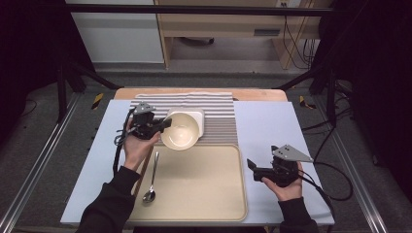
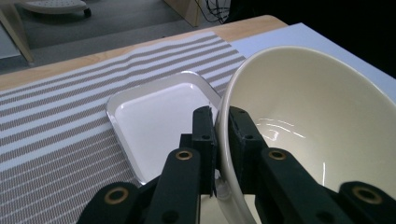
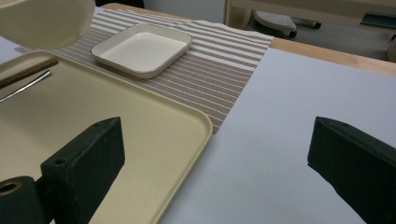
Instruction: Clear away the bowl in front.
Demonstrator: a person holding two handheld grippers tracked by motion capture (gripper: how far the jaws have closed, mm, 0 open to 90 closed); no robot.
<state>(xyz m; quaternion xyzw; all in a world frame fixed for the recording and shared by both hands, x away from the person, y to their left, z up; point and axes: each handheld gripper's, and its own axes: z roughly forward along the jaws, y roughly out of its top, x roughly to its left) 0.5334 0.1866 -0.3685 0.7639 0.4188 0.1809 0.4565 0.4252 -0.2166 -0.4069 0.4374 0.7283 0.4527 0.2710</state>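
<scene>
Left gripper (image 1: 165, 125) pinches the rim of a cream bowl (image 1: 180, 131), held tilted at frame centre, above the striped mat (image 1: 218, 116) and white square dish (image 1: 198, 115). Right gripper (image 1: 251, 167), lower right, has jaws spread wide.

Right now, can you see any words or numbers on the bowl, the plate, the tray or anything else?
No words, numbers or signs can be read anywhere.
Bowl: plain cream, no print.
Square plate: plain white.
Tray: plain beige.
Striped mat: stripes, no letters.
Spoon: too small to tell any stamp.
</scene>
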